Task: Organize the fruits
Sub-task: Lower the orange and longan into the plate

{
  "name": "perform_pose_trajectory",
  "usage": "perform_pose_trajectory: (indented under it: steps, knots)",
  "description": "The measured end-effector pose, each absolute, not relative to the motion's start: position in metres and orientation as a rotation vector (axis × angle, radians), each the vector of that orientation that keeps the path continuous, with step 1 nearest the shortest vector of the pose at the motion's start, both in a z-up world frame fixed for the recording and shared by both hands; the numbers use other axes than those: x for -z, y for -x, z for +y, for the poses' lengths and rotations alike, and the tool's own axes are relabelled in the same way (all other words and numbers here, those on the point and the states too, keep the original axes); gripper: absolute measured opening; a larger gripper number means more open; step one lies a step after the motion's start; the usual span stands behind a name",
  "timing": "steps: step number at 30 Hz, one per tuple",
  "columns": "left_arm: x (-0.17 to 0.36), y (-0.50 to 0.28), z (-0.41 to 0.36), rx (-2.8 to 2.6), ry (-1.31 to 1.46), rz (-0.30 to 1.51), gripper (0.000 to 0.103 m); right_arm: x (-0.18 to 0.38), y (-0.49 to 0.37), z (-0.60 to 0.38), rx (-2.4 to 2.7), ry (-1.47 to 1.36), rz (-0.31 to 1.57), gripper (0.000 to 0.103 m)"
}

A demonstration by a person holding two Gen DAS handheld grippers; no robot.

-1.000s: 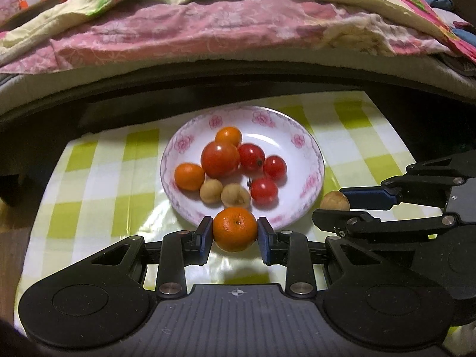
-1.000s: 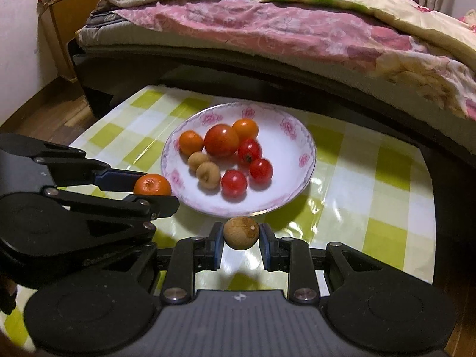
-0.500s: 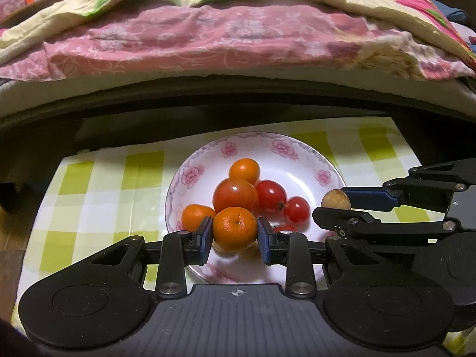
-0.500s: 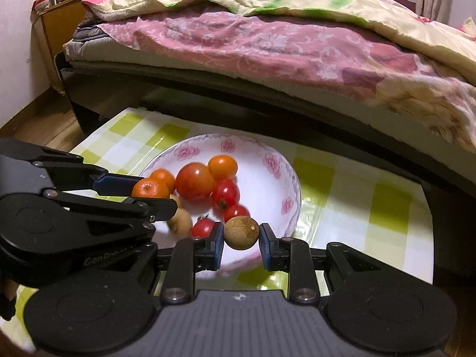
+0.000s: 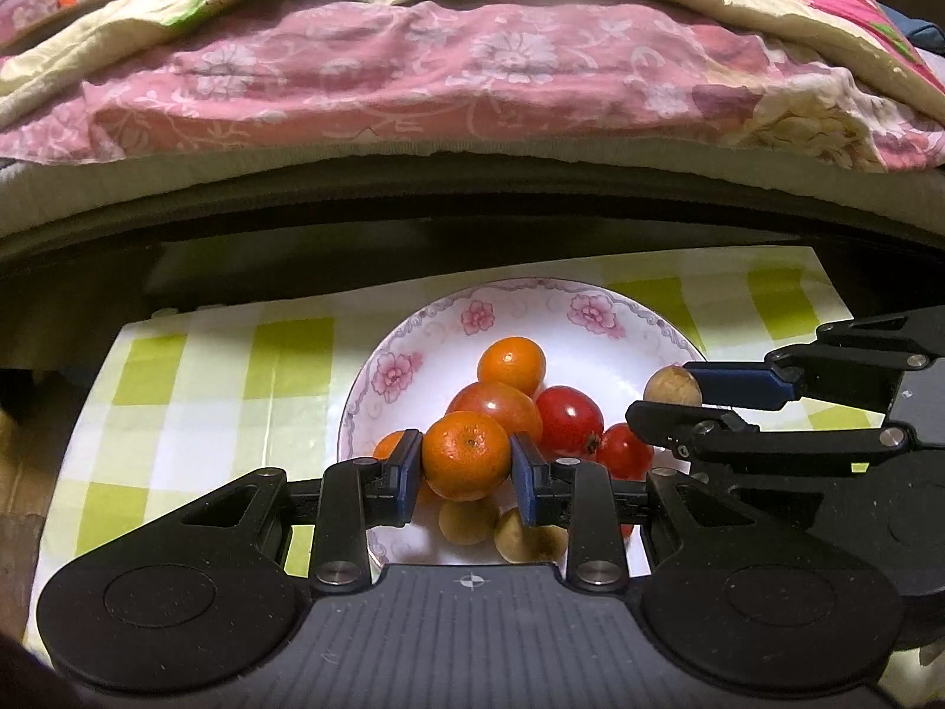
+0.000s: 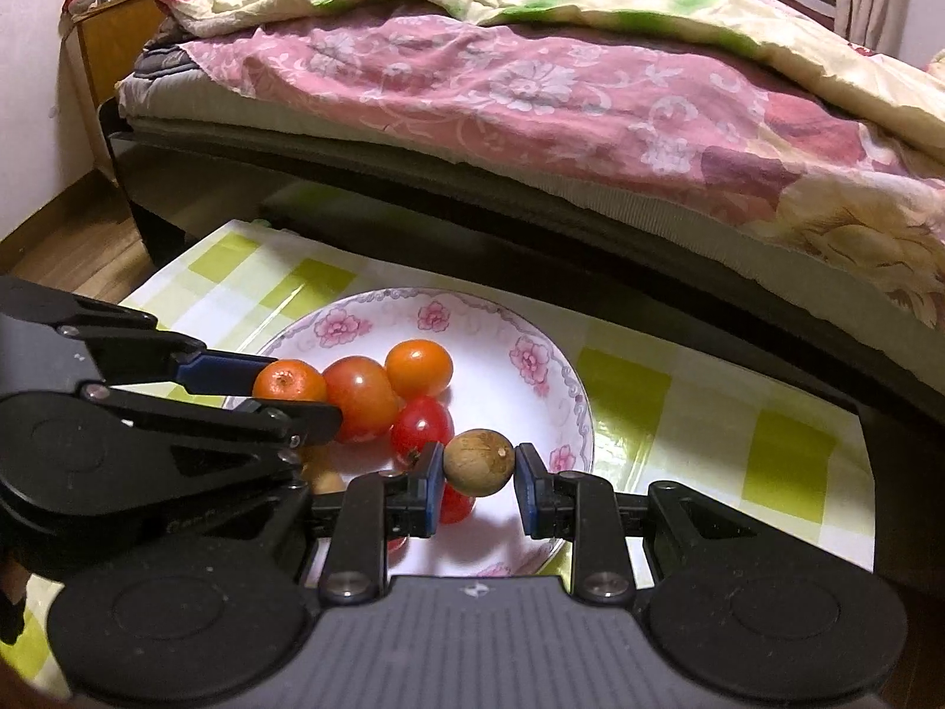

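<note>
A white plate [image 5: 413,342] [image 6: 549,378] with pink flowers on its rim lies on a green-checked cloth. It holds a big tomato [image 5: 502,402] [image 6: 360,396], small red tomatoes [image 5: 570,419] [image 6: 422,425], a tangerine [image 5: 511,363] [image 6: 419,366] and tan longans [image 5: 469,523]. My left gripper [image 5: 466,467] [image 6: 283,381] is shut on a tangerine [image 5: 466,455] [image 6: 289,381] above the plate's near left part. My right gripper [image 6: 479,475] [image 5: 670,393] is shut on a tan longan [image 6: 478,461] [image 5: 672,387] above the plate's right side.
The checked cloth [image 5: 195,390] [image 6: 709,413] covers a low table. Close behind it runs a bed [image 5: 472,177] [image 6: 531,189] with a dark frame and pink and yellow quilts. A wooden nightstand [image 6: 112,29] stands at the far left, over a wood floor [image 6: 65,236].
Both grippers have moved forward from the cloth's near side to above the plate, each still gripping its fruit. The plate now sits lower and closer in both views.
</note>
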State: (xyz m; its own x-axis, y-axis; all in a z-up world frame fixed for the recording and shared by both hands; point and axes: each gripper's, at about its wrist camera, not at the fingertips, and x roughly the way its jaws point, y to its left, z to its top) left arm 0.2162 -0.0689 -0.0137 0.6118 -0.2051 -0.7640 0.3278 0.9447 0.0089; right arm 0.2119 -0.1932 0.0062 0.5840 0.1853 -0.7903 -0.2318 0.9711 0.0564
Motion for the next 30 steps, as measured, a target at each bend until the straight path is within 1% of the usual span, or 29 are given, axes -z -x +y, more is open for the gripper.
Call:
perform_pose_trajectory:
  steps: [24, 30]
  knots:
    - [0.012, -0.217, -0.071, 0.311, -0.142, 0.856, 0.04, 0.007, -0.229, -0.195, -0.2, 0.054, 0.939, 0.031]
    - [0.011, -0.219, -0.068, 0.292, -0.136, 0.855, 0.049, 0.006, -0.229, -0.197, -0.193, 0.043, 0.941, 0.031]
